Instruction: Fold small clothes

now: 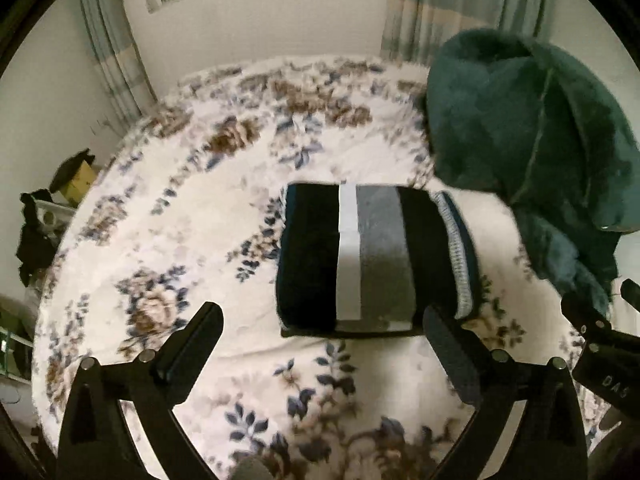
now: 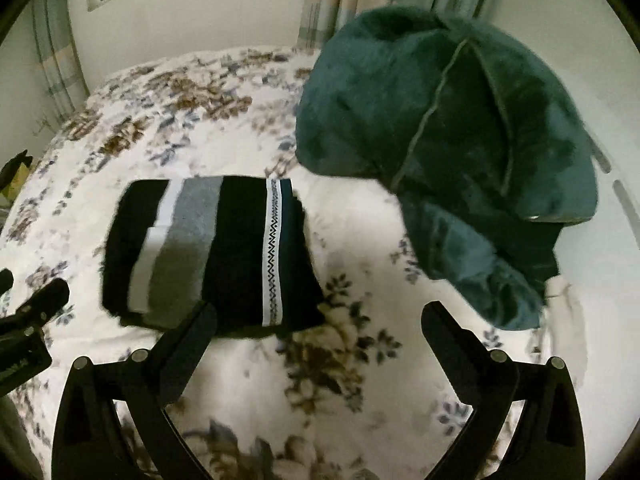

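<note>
Folded striped garment (image 1: 368,256) lies flat beside the teal cushion (image 1: 524,128), finished, so left gripper (image 1: 324,344) and right gripper (image 2: 320,340) hover spread, empty.

Folded striped garment (image 2: 208,252) on floral bedspread (image 2: 360,380), teal blanket (image 2: 452,140) rt, right tool (image 2: 316,320) wide apart

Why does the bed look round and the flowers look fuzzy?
Left wrist view: the fisheye lens bends the floral bedspread round, and dim light smears its flowers. Right wrist view: same curve, the folded striped cloth has blurry edges, corners go black.
</note>
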`<state>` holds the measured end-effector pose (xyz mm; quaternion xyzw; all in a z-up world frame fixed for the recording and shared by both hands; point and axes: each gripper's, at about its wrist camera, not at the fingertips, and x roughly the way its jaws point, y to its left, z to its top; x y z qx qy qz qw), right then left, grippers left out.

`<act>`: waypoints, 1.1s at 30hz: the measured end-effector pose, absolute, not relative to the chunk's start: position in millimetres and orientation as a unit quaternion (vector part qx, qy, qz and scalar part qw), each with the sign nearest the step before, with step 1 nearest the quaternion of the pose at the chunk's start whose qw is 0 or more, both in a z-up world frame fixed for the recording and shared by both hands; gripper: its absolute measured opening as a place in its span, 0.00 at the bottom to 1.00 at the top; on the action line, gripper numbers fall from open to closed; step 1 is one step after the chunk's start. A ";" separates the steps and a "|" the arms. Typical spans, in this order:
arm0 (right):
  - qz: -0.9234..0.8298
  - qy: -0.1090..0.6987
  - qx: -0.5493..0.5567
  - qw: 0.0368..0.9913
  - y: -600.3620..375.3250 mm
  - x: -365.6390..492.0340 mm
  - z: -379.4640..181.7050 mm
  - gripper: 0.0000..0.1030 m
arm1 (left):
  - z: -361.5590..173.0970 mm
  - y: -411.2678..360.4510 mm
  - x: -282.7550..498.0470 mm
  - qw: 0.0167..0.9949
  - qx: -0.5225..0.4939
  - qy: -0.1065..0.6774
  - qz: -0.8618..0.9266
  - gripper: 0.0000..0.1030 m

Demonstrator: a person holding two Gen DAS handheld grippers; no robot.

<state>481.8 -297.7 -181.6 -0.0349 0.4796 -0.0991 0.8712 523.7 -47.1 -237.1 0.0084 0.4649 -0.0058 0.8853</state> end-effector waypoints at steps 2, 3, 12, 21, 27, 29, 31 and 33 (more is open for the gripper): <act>-0.102 0.471 -0.038 0.875 -299.6 454.4 -149.8 1.00 | -211.9 -47.5 503.0 0.891 0.007 0.453 -0.004 0.99; -0.102 0.468 -0.038 0.877 -301.5 441.2 -134.9 1.00 | -197.5 -47.5 490.2 0.894 0.005 0.448 -0.002 0.99; -0.117 0.394 -0.039 0.911 -302.2 303.5 14.4 1.00 | -77.3 -53.1 373.0 0.918 -0.007 0.397 -0.010 0.99; -0.104 0.343 -0.026 0.933 -302.4 182.1 121.9 1.00 | -3.5 -62.3 277.3 0.932 -0.007 0.361 -0.025 0.99; -0.095 0.306 -0.038 0.946 -296.5 119.5 167.3 1.00 | 21.7 -60.1 238.4 0.942 -0.006 0.336 -0.022 0.99; -0.092 0.297 -0.037 0.950 -296.3 106.5 178.1 1.00 | 25.8 -58.7 231.5 0.943 -0.005 0.332 -0.018 0.99; -0.087 0.292 -0.038 0.952 -294.7 96.8 187.2 1.00 | 30.4 -57.6 224.9 0.943 -0.006 0.331 -0.016 0.99; -0.083 0.291 -0.035 0.952 -295.2 92.1 192.1 1.00 | 34.5 -56.3 219.0 0.943 -0.006 0.332 -0.007 0.99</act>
